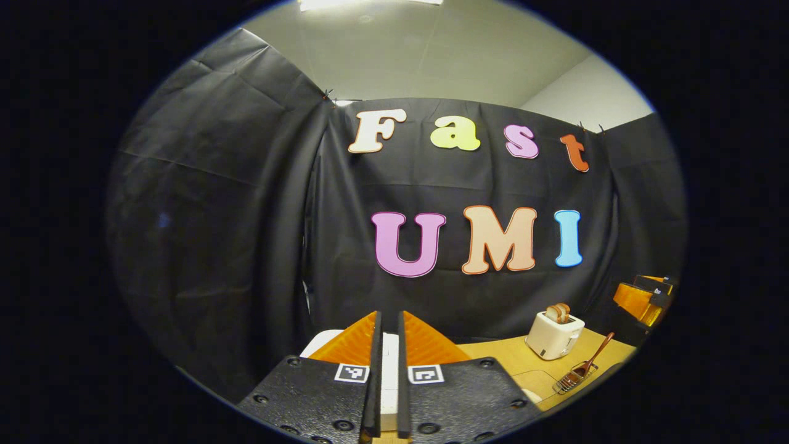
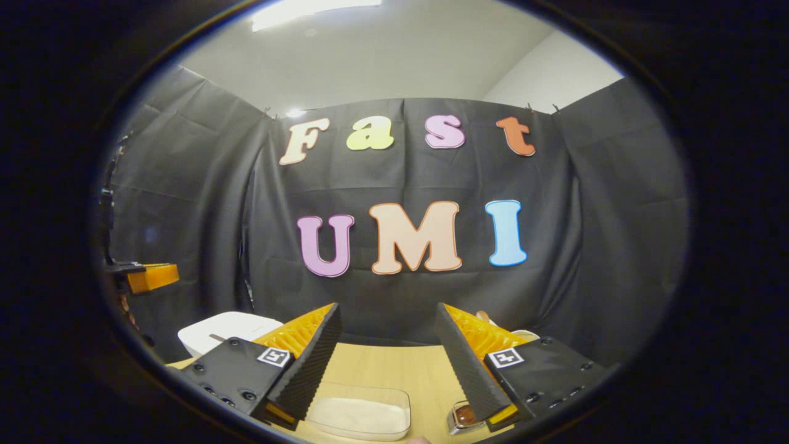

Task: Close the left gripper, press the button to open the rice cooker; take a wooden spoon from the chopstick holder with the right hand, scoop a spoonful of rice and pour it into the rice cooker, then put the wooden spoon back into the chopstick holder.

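My left gripper is shut, its fingers side by side with only a thin slit between them, holding nothing. Just beyond and below it sits the white rice cooker, lid down and mostly hidden by the fingers. The cooker is also at the left of the right gripper view. A wooden spoon leans in the wire chopstick holder on the table's right. My right gripper stands open and empty above a clear container of rice. The holder's metal edge peeks from under its right finger.
A white toaster with bread slices in it stands behind the chopstick holder on the wooden table. The right gripper hangs at the far right of the left gripper view. The left gripper hangs at the left of the right gripper view.
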Available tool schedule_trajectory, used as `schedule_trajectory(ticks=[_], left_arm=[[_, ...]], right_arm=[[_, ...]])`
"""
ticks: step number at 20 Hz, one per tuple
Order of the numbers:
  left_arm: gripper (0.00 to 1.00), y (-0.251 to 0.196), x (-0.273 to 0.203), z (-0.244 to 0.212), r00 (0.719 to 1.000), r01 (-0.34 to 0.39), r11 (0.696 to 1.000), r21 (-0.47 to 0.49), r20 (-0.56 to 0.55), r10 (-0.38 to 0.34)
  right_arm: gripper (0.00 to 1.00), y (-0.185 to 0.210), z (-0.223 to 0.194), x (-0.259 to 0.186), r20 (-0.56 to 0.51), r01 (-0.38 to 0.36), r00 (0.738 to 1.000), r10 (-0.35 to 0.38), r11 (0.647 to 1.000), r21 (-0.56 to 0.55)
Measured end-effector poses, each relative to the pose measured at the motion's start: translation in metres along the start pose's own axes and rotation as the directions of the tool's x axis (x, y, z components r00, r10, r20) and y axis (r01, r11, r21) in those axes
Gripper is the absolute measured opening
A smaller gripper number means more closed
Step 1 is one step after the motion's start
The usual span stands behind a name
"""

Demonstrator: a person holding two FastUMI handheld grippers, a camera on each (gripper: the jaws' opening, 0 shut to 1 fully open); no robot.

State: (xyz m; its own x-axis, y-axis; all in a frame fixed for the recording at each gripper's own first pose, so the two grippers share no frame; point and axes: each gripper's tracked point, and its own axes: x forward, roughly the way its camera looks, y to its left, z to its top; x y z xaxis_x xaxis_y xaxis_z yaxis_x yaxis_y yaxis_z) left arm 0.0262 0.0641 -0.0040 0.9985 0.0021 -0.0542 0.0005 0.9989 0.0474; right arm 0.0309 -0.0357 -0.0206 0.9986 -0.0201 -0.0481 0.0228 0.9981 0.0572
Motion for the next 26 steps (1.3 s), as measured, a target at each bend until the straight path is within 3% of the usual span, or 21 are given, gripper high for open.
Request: schedule_trajectory(ticks=[2, 4, 7, 10, 14, 16, 18, 19, 20, 26], left_arm=[[0.0, 0.008, 0.009, -0.008, 1.0, 0.006, 1.0, 0.002, -0.008, -0.006], [0.0, 0.007, 0.018, -0.02, 0.999, 0.039, 0.999, 0.008, -0.036, -0.039], [0.0, 0.014, 0.031, -0.048, 0.992, 0.064, 0.998, -0.008, -0.11, -0.065], [0.0, 0.019, 0.038, -0.075, 0.98, 0.085, 0.996, -0.029, -0.18, -0.089], [0.0, 0.027, 0.051, -0.11, 0.959, 0.095, 0.995, -0.034, -0.263, -0.1], [0.0, 0.034, 0.055, -0.125, 0.95, 0.088, 0.995, -0.034, -0.299, -0.095], [0.0, 0.038, 0.056, -0.138, 0.941, 0.076, 0.996, -0.054, -0.327, -0.09], [0.0, 0.039, 0.057, -0.144, 0.936, 0.07, 0.995, -0.065, -0.341, -0.088], [0.0, 0.04, 0.057, -0.15, 0.931, 0.067, 0.995, -0.075, -0.353, -0.089], [0.0, 0.044, 0.056, -0.175, 0.911, 0.059, 0.996, -0.065, -0.404, -0.08]], right_arm=[[0.94, -0.003, -0.003, 0.0, -0.008, 0.011, 1.0, -0.011, 1.0, -0.006], [0.99, -0.003, -0.005, 0.0, -0.017, 0.012, 1.0, -0.012, 1.0, 0.001], [1.0, -0.007, -0.001, -0.001, -0.013, 0.024, 1.0, -0.024, 1.0, -0.002], [0.94, -0.011, 0.0, -0.002, -0.012, 0.034, 0.999, -0.035, 0.999, -0.015], [0.99, -0.015, -0.001, -0.004, -0.019, 0.047, 0.999, -0.048, 0.999, -0.02], [0.94, -0.017, -0.002, -0.004, -0.02, 0.056, 0.998, -0.057, 0.998, -0.035], [0.94, -0.02, -0.006, -0.004, -0.03, 0.063, 0.997, -0.065, 0.997, -0.04], [0.99, -0.023, -0.007, -0.005, -0.036, 0.07, 0.997, -0.072, 0.997, -0.04], [0.94, -0.026, -0.008, -0.006, -0.038, 0.078, 0.996, -0.08, 0.996, -0.039], [0.94, -0.039, -0.006, -0.008, -0.033, 0.115, 0.993, -0.116, 0.993, -0.027]])
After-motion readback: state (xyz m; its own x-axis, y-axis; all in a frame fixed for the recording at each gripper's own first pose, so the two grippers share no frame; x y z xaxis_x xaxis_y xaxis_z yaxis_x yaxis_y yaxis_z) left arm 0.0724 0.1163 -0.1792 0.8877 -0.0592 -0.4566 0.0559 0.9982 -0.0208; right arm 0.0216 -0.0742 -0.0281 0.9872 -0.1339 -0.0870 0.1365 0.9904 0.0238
